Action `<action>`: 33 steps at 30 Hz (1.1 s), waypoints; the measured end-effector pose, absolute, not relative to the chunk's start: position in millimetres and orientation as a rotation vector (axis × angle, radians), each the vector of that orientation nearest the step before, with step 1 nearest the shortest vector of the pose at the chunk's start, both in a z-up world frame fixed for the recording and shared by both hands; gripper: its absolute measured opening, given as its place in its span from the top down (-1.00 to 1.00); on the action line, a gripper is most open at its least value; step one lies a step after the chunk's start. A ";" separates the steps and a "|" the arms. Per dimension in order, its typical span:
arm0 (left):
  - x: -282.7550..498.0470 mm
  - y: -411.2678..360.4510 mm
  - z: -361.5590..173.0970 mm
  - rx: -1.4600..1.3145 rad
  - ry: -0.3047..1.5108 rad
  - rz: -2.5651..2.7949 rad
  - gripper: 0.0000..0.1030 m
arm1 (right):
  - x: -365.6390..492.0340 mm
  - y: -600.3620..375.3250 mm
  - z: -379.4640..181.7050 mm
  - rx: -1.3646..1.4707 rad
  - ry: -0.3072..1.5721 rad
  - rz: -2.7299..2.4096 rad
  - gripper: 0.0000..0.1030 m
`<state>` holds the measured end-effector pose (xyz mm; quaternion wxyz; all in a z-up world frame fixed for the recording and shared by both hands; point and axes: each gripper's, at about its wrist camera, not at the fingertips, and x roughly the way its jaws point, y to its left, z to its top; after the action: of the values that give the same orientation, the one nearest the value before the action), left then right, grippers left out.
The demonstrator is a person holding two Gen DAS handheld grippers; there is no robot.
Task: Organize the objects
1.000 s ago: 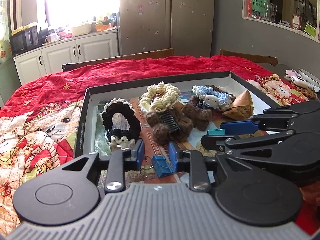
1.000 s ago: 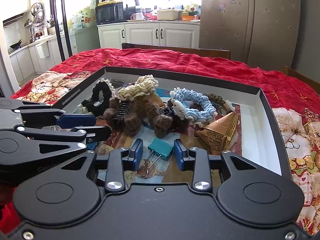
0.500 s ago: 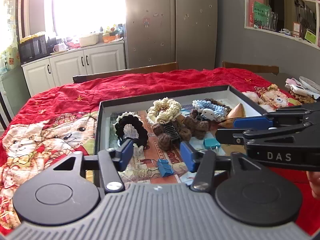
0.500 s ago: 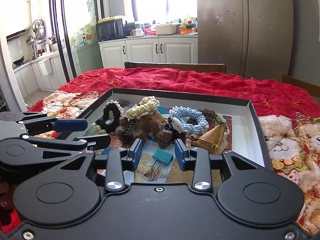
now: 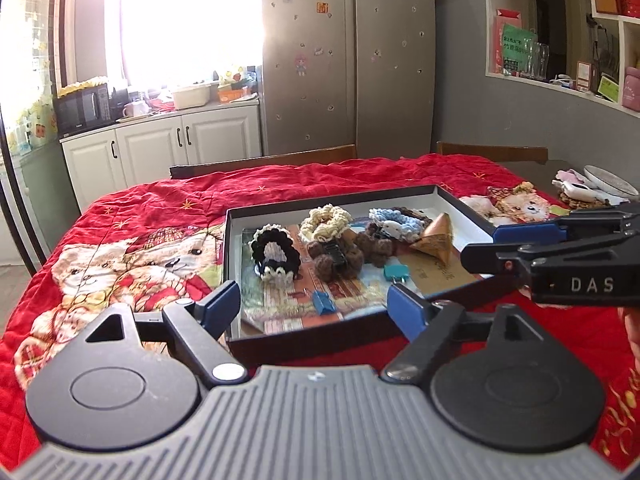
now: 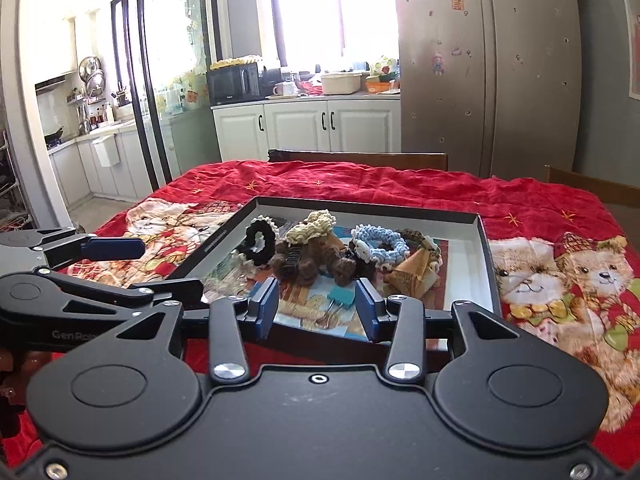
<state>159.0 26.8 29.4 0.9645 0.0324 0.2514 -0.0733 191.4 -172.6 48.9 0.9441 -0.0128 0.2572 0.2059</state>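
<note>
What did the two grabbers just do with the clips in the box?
Both pulled back and up from the box. The left hand-held gripper opened, leaving the blue binder clip; the right hand-held gripper opened slightly off the teal binder clip. The scrunchies stayed put.

fridge (image 5: 348, 56) | microwave (image 6: 234, 82) | white cabinets (image 6: 328, 126) | wall shelf (image 5: 560, 32)

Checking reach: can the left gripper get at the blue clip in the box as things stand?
Probably yes. The left gripper is open and empty, the blue clip lies uncovered straight ahead inside the box; only the low near wall intervenes.
</note>
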 end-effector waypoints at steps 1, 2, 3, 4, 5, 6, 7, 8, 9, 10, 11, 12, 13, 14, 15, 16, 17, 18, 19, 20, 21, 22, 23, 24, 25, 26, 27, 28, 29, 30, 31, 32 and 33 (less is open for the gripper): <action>154.5 26.7 30.6 0.066 0.508 -0.148 -0.72 | 186.3 -174.0 50.3 -0.028 0.522 0.419 0.19; 150.1 26.3 31.5 0.067 0.508 -0.146 -0.74 | 181.0 -175.5 51.7 -0.030 0.521 0.418 0.19; 145.5 26.7 32.3 0.066 0.507 -0.144 -0.75 | 176.5 -176.8 53.2 -0.031 0.518 0.415 0.19; 141.4 27.6 32.9 0.064 0.508 -0.140 -0.77 | 172.0 -178.2 54.7 -0.031 0.516 0.412 0.17; 137.5 27.5 33.5 0.062 0.510 -0.135 -0.79 | 167.5 -180.1 55.7 -0.032 0.515 0.410 0.16; 133.2 27.4 34.1 0.060 0.511 -0.133 -0.79 | 162.3 -181.9 57.1 -0.034 0.511 0.408 0.14; 128.7 27.1 34.2 0.060 0.512 -0.135 -0.81 | 156.8 -183.9 58.4 -0.035 0.506 0.406 0.11; 124.3 27.0 34.3 0.062 0.515 -0.136 -0.83 | 152.1 -185.7 59.3 -0.037 0.503 0.404 0.09; 120.9 27.1 34.1 0.063 0.518 -0.132 -0.85 | 146.8 -187.7 60.3 -0.037 0.500 0.400 0.04; 116.6 27.0 33.8 0.062 0.520 -0.126 -0.87 | 141.9 -189.9 60.6 -0.036 0.499 0.399 0.00; 112.2 27.1 33.5 0.060 0.523 -0.122 -0.89 | 137.0 -191.9 60.8 -0.035 0.501 0.399 -0.02; 108.5 27.2 33.1 0.059 0.527 -0.120 -0.90 | 132.8 -193.8 60.4 -0.034 0.503 0.396 -0.07; 104.3 27.6 32.7 0.055 0.530 -0.118 -0.93 | 129.5 -195.5 59.4 -0.033 0.505 0.395 -0.13; 100.4 28.4 32.5 0.049 0.533 -0.115 -0.96 | 124.7 -197.3 58.2 -0.033 0.508 0.393 -0.16; 95.7 29.5 32.1 0.042 0.535 -0.111 -0.98 | 120.4 -198.3 57.1 -0.033 0.510 0.392 -0.19; 91.7 30.4 31.8 0.037 0.535 -0.107 -0.99 | 115.9 -199.7 55.9 -0.035 0.512 0.393 -0.20; 88.1 30.9 31.4 0.035 0.537 -0.102 -1.00 | 111.2 -200.4 54.6 -0.037 0.516 0.393 -0.20; 84.7 31.5 30.7 0.031 0.541 -0.096 -1.00 | 107.2 -201.8 53.5 -0.038 0.519 0.391 -0.22; 81.8 32.0 30.2 0.025 0.546 -0.089 -1.00 | 103.4 -203.3 52.5 -0.038 0.522 0.390 -0.23; 79.3 32.4 30.0 0.017 0.551 -0.085 -1.00 | 100.4 -203.1 51.3 -0.039 0.524 0.389 -0.26; 76.9 32.6 29.9 0.011 0.554 -0.082 -1.00 | 97.9 -203.7 50.4 -0.041 0.528 0.388 -0.29; 74.3 32.5 29.7 0.003 0.557 -0.080 -1.00 | 94.7 -204.8 50.0 -0.043 0.530 0.386 -0.31; 72.0 32.0 29.8 -0.003 0.559 -0.079 -1.00 | 92.4 -204.7 49.8 -0.044 0.531 0.383 -0.31; 69.2 31.4 30.0 -0.004 0.559 -0.080 -1.00 | 89.3 -205.7 49.6 -0.044 0.531 0.380 -0.31; 67.4 30.5 30.4 -0.003 0.558 -0.080 -1.00 | 86.3 -206.7 49.6 -0.043 0.530 0.377 -0.31; 64.9 28.9 30.7 -0.001 0.556 -0.078 -1.00 | 84.7 -206.9 50.1 -0.042 0.528 0.373 -0.31; 62.5 27.5 31.1 0.000 0.555 -0.077 -1.00 | 82.0 -206.3 50.8 -0.045 0.526 0.369 -0.31; 60.4 26.2 31.3 0.001 0.554 -0.079 -1.00 | 79.1 -205.5 51.2 -0.051 0.524 0.366 -0.32; 58.2 24.7 31.4 0.002 0.555 -0.080 -1.00 | 76.6 -204.2 51.8 -0.056 0.522 0.364 -0.32; 55.8 23.4 31.5 0.004 0.555 -0.083 -1.00 | 72.9 -203.8 52.1 -0.061 0.520 0.361 -0.33; 53.9 22.0 31.2 0.006 0.556 -0.085 -1.00 | 70.2 -203.2 52.4 -0.064 0.519 0.360 -0.34; 52.2 21.0 30.9 0.007 0.558 -0.085 -1.00 | 67.2 -202.8 52.6 -0.066 0.519 0.358 -0.37; 50.4 20.3 30.8 0.008 0.559 -0.081 -1.00 | 64.3 -202.8 52.6 -0.068 0.519 0.355 -0.40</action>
<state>50.4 20.3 30.8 0.9604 0.0038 0.2758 -0.0402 64.3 -202.8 52.6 0.9504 -0.0336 0.2553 0.1745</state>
